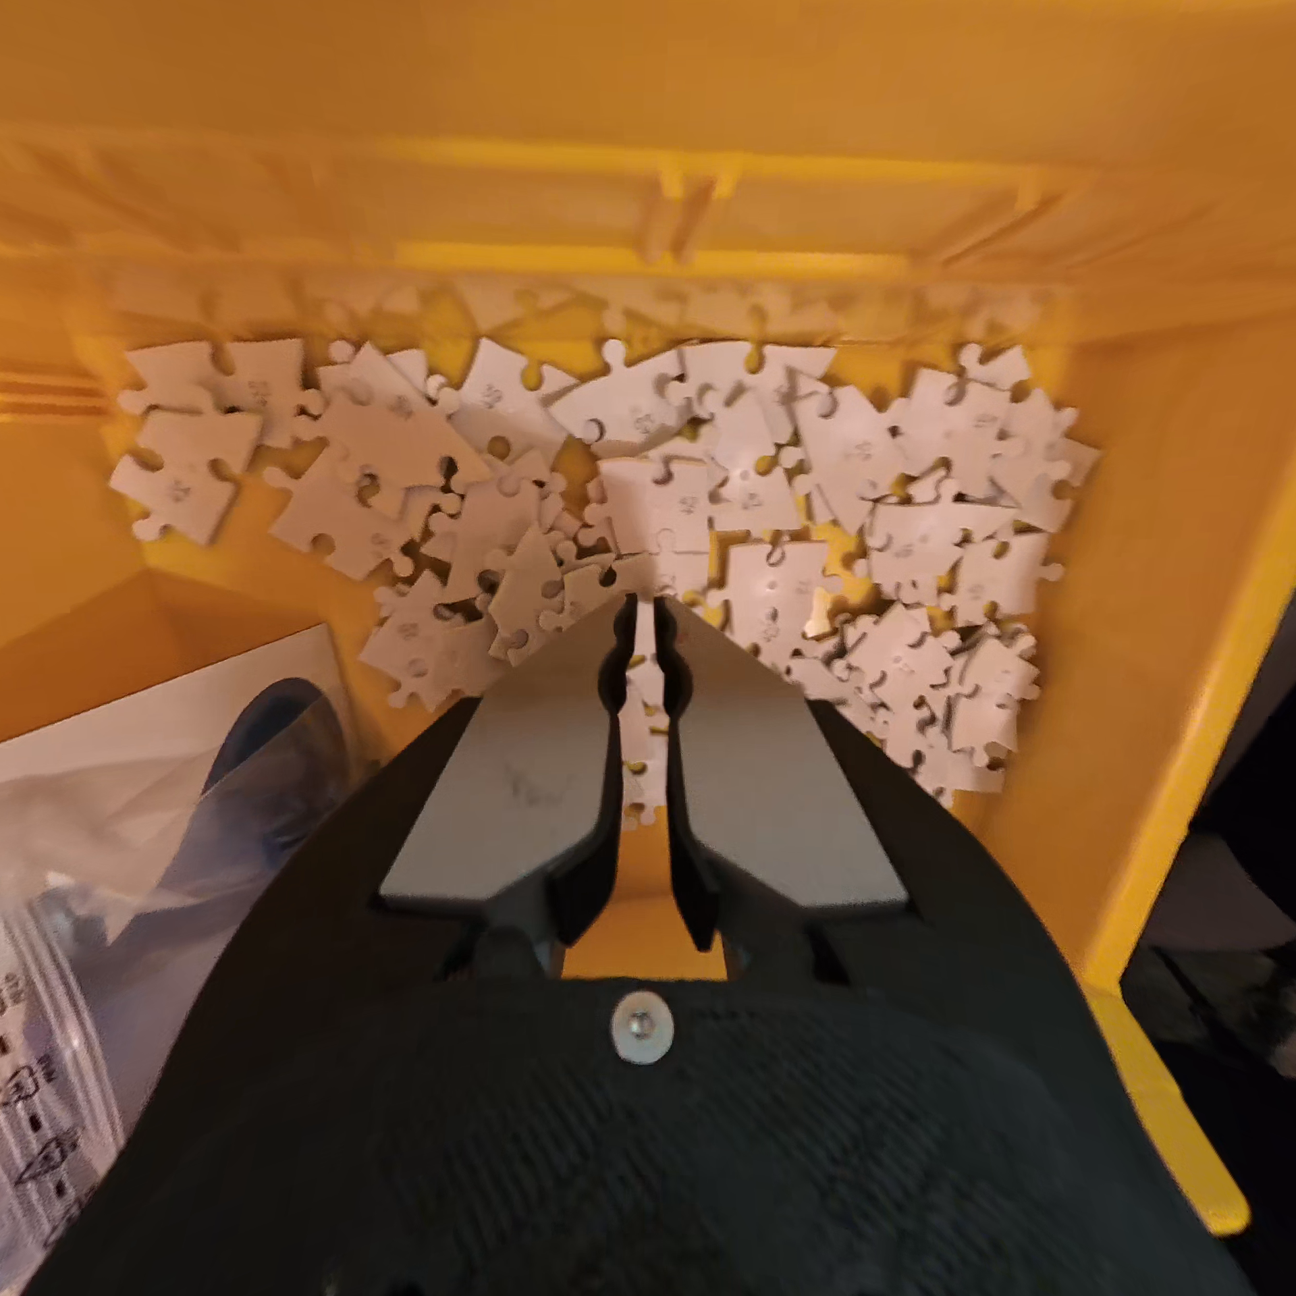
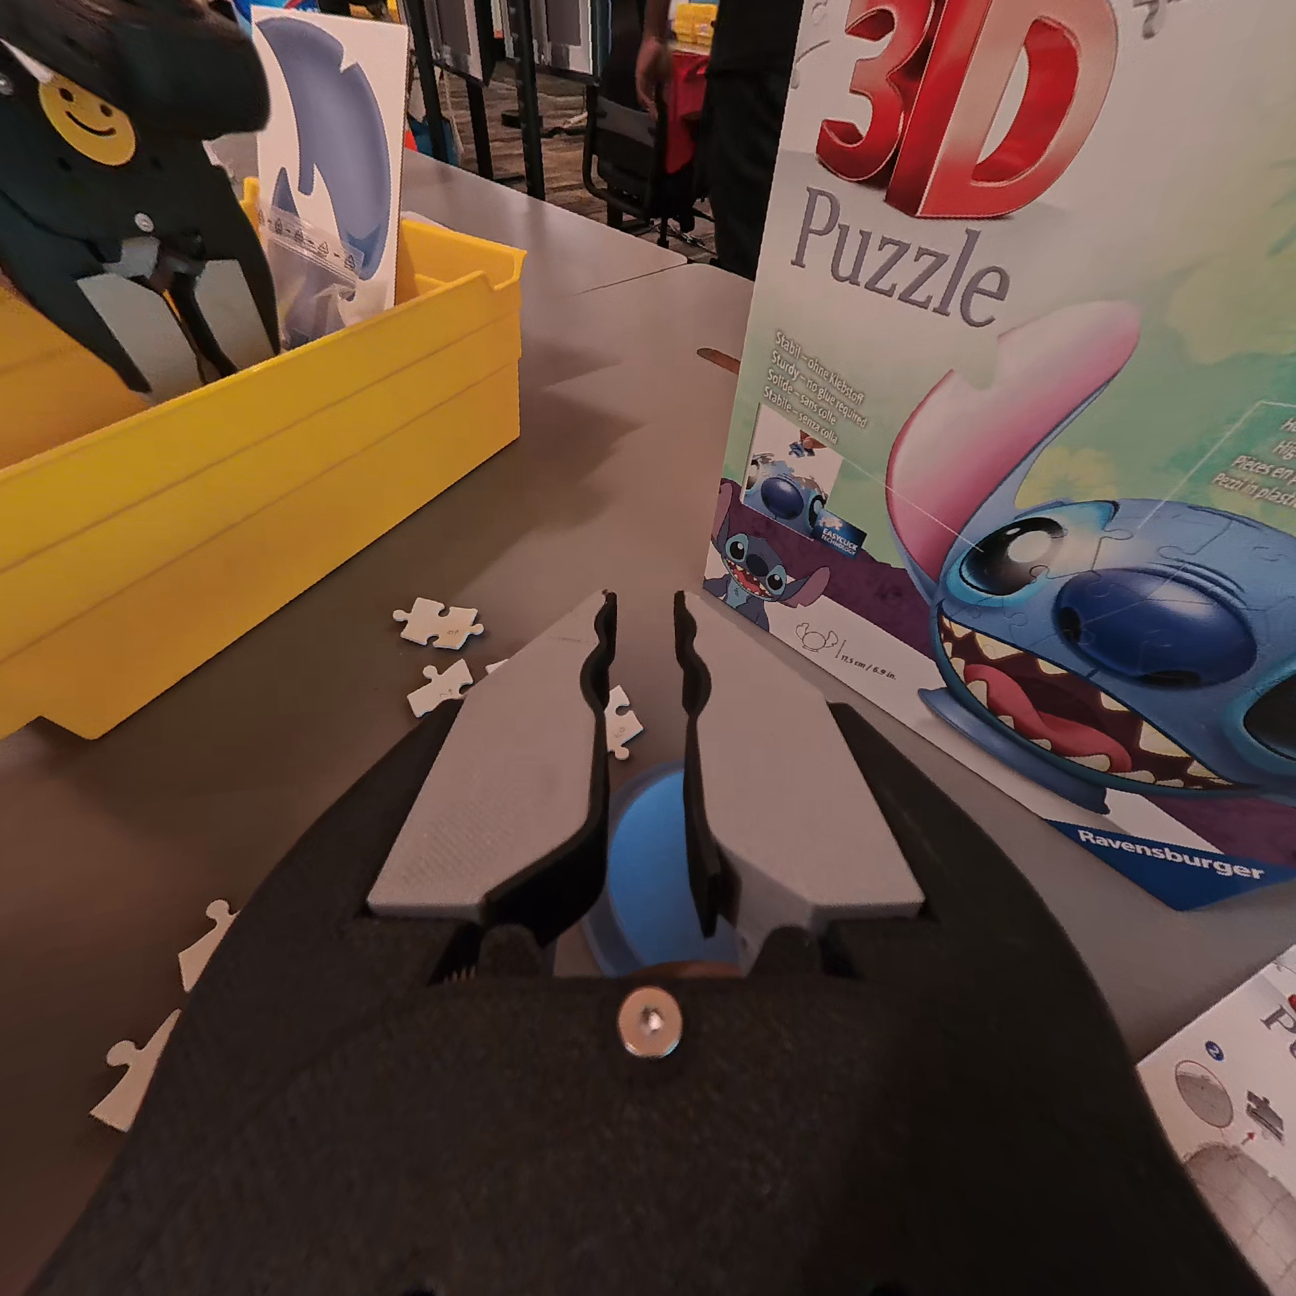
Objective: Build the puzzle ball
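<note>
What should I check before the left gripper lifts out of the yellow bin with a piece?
1. Left gripper down among the loose puzzle pieces: ok.
2. Fingers nearly closed, one pale piece edge-on between them: ok.
3. Only one piece caught: cannot tell, the pile overlaps.
4. Yellow bin wall apart from the fingers: ok.
5. Bagged blue part beside the fingers, not touching: ok.
6. Right gripper open above the blue stand, outside the bin: ok.

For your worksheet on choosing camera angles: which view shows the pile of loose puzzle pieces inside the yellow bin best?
The left wrist view: it looks straight down into the yellow bin, with the pile of puzzle pieces spread below the left gripper. The right wrist view shows only the bin's outside wall, hiding the pile.
</note>
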Tool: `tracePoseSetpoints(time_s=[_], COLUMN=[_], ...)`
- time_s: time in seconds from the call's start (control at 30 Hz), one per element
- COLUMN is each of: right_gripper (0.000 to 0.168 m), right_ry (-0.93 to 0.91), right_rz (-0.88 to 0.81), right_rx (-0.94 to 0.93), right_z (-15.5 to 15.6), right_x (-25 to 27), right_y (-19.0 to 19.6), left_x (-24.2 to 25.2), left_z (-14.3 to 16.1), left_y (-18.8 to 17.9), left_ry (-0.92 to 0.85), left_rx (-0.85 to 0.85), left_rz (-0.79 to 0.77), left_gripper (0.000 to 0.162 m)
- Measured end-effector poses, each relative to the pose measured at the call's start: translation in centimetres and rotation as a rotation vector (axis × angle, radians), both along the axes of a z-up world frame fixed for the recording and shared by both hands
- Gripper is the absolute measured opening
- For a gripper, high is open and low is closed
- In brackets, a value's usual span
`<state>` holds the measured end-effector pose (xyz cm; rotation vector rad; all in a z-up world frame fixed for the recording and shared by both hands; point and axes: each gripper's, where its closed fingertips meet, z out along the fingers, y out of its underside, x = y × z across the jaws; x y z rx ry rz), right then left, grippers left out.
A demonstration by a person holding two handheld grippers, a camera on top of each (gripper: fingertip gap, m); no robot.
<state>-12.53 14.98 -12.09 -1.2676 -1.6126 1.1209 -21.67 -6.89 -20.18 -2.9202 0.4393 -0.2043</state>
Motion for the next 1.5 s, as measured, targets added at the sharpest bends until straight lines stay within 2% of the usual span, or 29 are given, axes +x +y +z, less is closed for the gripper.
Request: tracePoseSetpoints(time_s=[0.37, 0.5, 0.63, 0.8, 0.93, 0.97, 1.0, 1.07, 1.23, 1.3, 1.4, 1.5], right_gripper=[0.013, 0.013, 0.013, 0.013, 0.013, 0.013, 0.013, 0.013, 0.013, 0.013, 0.013, 0.013], right_ry=[-0.006, -0.005, -0.005, -0.002, -0.005, -0.005, -0.004, -0.003, -0.004, -0.005, -0.004, -0.005], right_rz=[0.002, 0.003, 0.002, 0.0, -0.001, -0.001, -0.001, -0.002, -0.004, -0.006, -0.008, -0.008], right_rx=[0.001, 0.004, 0.003, 0.003, 0.001, 0.001, 0.001, 0.0, -0.002, -0.003, -0.004, -0.005], right_z=[-0.2, -0.1, -0.1, -0.1, -0.1, -0.1, -0.1, -0.1, -0.1, -0.1, -0.1, -0.1], right_x=[-0.1, 0.0, 0.0, 0.0, 0.0, 0.0, 0.0, 0.0, 0.0, 0.0, 0.0, 0.0], right_y=[0.0, -0.1, -0.1, 0.0, 0.1, 0.1, 0.1, 0.1, 0.2, 0.3, 0.3, 0.4], left_x=[-1.6, -1.9, -1.4, 2.8, 3.0, 2.9, 3.0, 3.0, 1.5, -0.3, -0.5, -1.0], left_z=[0.0, 0.2, 0.4, 1.4, 0.0, 0.0, 0.0, -0.2, -0.3, -0.2, 0.8, 2.1], left_y=[0.4, 0.4, 0.2, -0.4, -0.9, -0.7, -0.6, -0.7, -0.2, 0.1, 0.2, 0.1], left_ry=[0.053, 0.075, 0.06, -0.145, -0.088, -0.078, -0.083, -0.086, -0.025, 0.035, -0.013, -0.008], left_rx=[0.022, 0.027, 0.029, 0.025, -0.035, -0.03, -0.029, -0.04, -0.017, 0.0, 0.033, 0.072], left_rz=[0.039, 0.043, 0.026, -0.079, -0.102, -0.102, -0.099, -0.095, -0.059, -0.004, 0.025, 0.041], left_gripper=[0.0, 0.017, 0.02, 0.024, 0.028, 0.021, 0.026, 0.024, 0.0, 0.0, 0.009, 0.012])
